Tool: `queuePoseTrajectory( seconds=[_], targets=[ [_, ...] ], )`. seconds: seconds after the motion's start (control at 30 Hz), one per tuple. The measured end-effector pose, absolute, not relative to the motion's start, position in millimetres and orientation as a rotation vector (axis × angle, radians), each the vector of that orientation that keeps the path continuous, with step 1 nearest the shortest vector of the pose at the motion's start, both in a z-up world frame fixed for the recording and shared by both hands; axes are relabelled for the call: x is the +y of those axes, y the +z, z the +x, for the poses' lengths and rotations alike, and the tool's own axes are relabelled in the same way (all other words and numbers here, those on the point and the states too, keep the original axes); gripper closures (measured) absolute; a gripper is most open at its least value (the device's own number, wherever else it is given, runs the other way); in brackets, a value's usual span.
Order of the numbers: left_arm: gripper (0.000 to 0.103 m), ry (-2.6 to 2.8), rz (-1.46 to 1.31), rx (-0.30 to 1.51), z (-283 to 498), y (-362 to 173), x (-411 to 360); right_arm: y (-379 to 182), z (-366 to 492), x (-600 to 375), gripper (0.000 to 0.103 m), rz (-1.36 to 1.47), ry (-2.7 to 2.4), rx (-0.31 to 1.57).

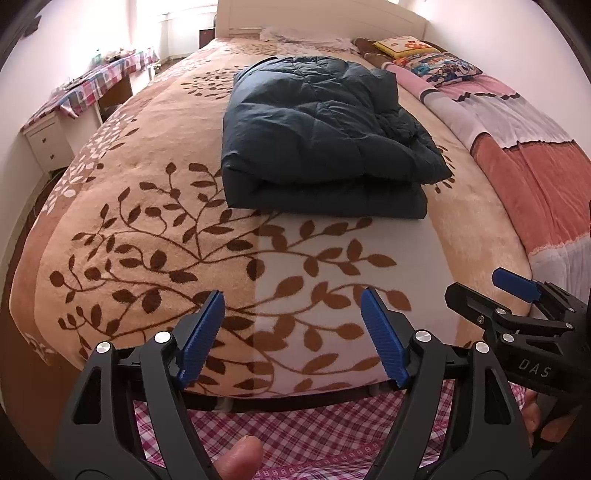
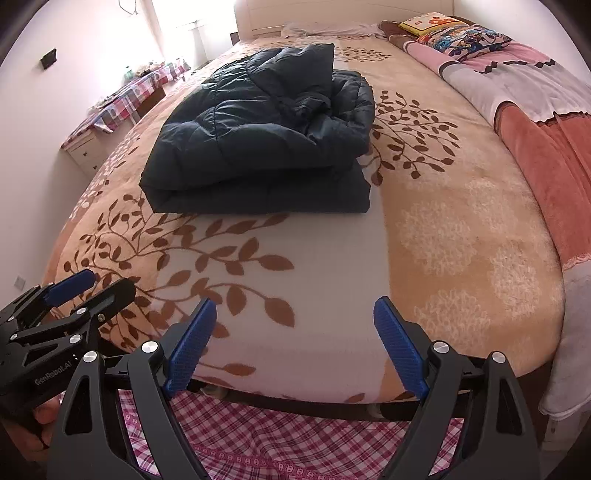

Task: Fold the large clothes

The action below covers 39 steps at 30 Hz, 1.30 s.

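A: Where did the dark blue puffer jacket [image 1: 321,136] lie?

B: It lay folded into a thick, layered bundle on the bed [image 1: 461,206], toward the middle of the tan blanket [image 1: 155,192] with its brown leaf pattern. The fold edge faced the near end of the bed, and a looser, crumpled part sat on top toward the right.

A: And the left hand-held gripper [image 1: 293,332]?

B: It hovered over the near edge of the bed, its two blue fingers [image 1: 201,332] spread wide apart and holding nothing. It was well short of the jacket.

A: The right hand-held gripper [image 2: 295,339]?

B: The same: jaws spread apart, empty, above the near edge of the blanket. In the left wrist view it showed at the far right, just beside the left one.

A: What else was in the room?

B: A pink, grey and rust striped quilt [image 2: 535,122] ran along the right side of the bed, with cartoon-print pillows [image 2: 461,35] at the far right by the white headboard [image 1: 314,14]. A bench [image 1: 92,85] under a checked cloth stood against the left wall, and a pink plaid fabric [image 2: 295,435] showed below the grippers.
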<state>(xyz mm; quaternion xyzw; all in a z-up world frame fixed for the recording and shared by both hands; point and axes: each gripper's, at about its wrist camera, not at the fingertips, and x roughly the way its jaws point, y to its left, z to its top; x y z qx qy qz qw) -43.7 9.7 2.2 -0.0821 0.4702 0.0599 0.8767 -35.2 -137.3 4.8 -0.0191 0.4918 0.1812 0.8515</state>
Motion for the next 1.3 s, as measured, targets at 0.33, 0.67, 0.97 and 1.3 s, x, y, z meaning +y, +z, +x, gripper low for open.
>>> queuePoseTrajectory(
  seconds=[0.33, 0.67, 0.97, 1.3],
  targets=[
    [0.029, 0.125, -0.180, 0.987, -43.4, 0.0, 12.8, 2.9, -34.6, -135.0, 0.019, -0.050, 0.377, 1.046],
    [0.029, 0.124, -0.188, 0.994, -42.7, -3.4, 14.8, -1.1, -33.3, -134.0, 0.019, -0.056, 0.376, 1.059],
    [0.029, 0.122, -0.191, 1.000, -42.6, -5.4, 14.7, -2.5, -33.6, -133.6, 0.019, -0.051, 0.375, 1.065],
    [0.029, 0.123, -0.194, 1.004, -43.1, -5.5, 14.6, -5.2, -34.7, -134.3, 0.019, -0.045, 0.377, 1.069]
  ],
)
